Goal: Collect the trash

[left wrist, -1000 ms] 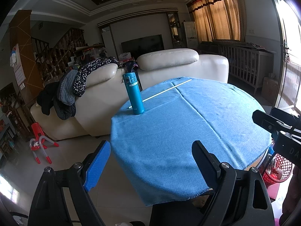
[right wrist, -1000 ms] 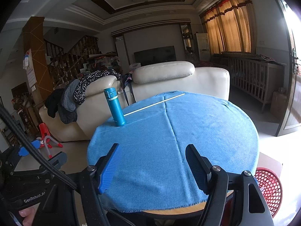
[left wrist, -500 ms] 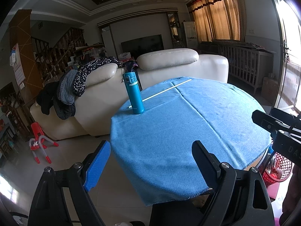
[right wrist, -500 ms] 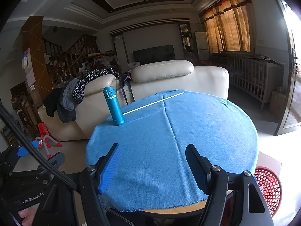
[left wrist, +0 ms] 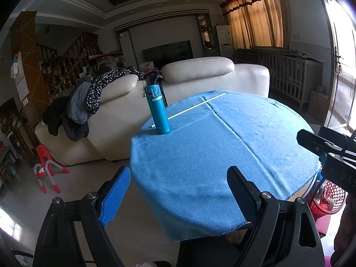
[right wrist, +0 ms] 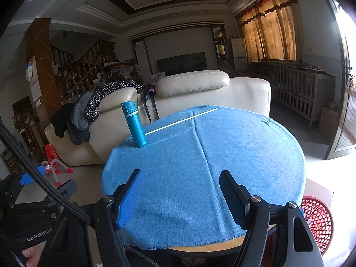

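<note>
Nearest, the left tongs [left wrist: 178,189] and right tongs [right wrist: 180,191] hover wide open, holding nothing, at the blue-clothed tabletop [right wrist: 233,155] edge. A red mesh trash basket [right wrist: 318,220] sits beside it. Farther off: a teal bottle [right wrist: 134,124], a white stick [right wrist: 181,121].

Cream sofa [right wrist: 200,93] is sitting mid-room, clothes [right wrist: 93,109] hanging over its left end. Behind it, dark TV [right wrist: 181,63]; curtains [right wrist: 269,35] glowing to its right.

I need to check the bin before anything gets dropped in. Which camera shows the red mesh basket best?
The right wrist view: the red mesh basket shows its round rim and open top beside the table, low right. The left wrist view shows only part of it, behind the right gripper, with something inside.
</note>
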Available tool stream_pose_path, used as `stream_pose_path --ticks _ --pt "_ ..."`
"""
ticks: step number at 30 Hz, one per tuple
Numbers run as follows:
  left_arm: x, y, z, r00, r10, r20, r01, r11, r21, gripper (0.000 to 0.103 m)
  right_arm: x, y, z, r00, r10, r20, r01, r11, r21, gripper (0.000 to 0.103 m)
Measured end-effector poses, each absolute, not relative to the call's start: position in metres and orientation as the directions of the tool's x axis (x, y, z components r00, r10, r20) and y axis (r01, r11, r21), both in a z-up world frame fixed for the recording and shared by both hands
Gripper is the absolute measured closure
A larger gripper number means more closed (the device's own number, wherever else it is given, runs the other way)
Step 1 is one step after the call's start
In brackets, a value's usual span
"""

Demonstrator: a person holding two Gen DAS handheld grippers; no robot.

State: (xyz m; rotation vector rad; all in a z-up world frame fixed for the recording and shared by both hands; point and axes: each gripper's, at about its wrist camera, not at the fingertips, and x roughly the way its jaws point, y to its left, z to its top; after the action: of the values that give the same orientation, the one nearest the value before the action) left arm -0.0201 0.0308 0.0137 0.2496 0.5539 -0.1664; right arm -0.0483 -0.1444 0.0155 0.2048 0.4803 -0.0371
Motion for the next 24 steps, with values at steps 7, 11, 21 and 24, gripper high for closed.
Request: stream_pose_path --ticks 7,11,21,24 --pt "-0.0203 0.0305 0.0129 0.838 -0.090 -0.538 0.224 0.956 0.187 0.014 -0.0483 -0.1446 0.0158 0.886 0.013 -0.463 0.083 0.979 0.186 0.029" --pt "-0.0197 0.0305 0.0128 0.838 -0.090 -0.539 0.224 0.956 0.188 0.014 -0.0482 -0.1447 0.0159 0.886 0.013 -0.463 0.083 0.979 0.187 0.029" --pt "-0.0151 0.0269 0.0111 0.835 -0.096 -0.542 0.229 0.956 0.183 0.014 -0.0445 -0.1448 0.0105 0.880 0.011 -0.475 0.087 0.979 0.182 0.029" --pt "-0.0111 0.0250 0.0119 0.833 -0.102 -0.544 0.231 0.957 0.174 0.014 -0.0412 -0.1479 0.0098 0.876 0.004 -0.481 0.092 0.980 0.176 0.029"
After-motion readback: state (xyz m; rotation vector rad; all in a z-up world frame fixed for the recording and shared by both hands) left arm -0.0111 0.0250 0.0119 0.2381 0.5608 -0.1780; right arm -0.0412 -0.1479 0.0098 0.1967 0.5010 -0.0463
